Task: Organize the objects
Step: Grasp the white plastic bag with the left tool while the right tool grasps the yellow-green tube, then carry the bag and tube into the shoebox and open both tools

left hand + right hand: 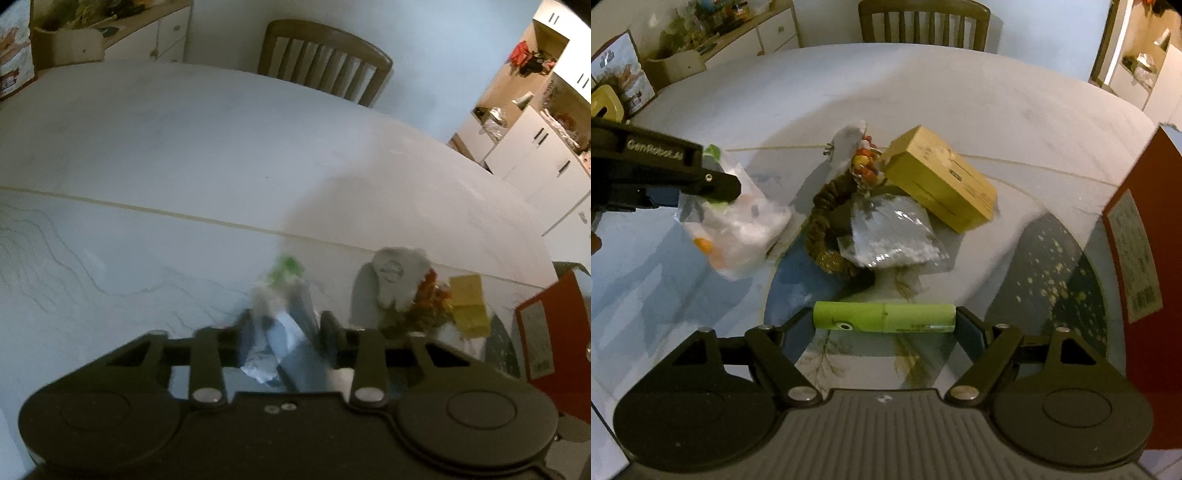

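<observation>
A home dining room: round white table [923, 92], wooden chair [923, 22], cluttered sideboard [768, 29], white cupboards [532, 147].

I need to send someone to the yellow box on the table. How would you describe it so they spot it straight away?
Start at the white table in front of the wooden chair and find the small pile near its middle. The yellow box lies at the pile's right edge, next to the beaded keyring and behind a silvery packet. It is the only hard-edged, rectangular thing there.

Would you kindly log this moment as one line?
left hand-held gripper: shut on plastic bag | right hand-held gripper: holds green tube endwise
</observation>
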A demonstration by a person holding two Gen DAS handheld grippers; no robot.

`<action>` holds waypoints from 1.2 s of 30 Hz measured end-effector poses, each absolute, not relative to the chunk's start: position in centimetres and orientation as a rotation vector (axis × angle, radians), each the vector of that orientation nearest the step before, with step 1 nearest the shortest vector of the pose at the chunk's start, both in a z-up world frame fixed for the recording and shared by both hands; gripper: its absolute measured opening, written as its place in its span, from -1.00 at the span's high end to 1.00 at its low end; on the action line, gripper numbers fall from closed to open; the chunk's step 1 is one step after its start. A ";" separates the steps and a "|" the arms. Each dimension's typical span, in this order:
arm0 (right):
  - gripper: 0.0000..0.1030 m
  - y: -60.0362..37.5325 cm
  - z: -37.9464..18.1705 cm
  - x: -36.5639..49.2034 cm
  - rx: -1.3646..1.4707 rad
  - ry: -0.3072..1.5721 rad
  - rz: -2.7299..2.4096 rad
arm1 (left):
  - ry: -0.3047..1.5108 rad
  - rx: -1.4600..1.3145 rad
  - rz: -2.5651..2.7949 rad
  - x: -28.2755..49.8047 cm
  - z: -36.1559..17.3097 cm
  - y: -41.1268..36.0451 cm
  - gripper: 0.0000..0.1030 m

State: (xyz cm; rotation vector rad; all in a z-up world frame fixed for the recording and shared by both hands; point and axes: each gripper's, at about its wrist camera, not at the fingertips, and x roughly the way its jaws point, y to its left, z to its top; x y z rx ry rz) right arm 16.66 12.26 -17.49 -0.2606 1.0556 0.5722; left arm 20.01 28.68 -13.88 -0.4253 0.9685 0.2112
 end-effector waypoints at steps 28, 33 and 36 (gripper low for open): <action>-0.57 -4.2 -5.7 15.5 -0.070 0.914 0.636 | 0.860 -0.378 -0.117 17.4 -4.0 11.7 0.42; -0.57 -8.1 -4.3 16.8 -0.056 0.888 0.611 | 0.858 -0.348 -0.161 18.6 -3.2 7.7 0.42; -0.57 -9.9 -3.9 17.6 -0.058 0.871 0.601 | 0.858 -0.327 -0.186 19.4 -2.9 5.4 0.42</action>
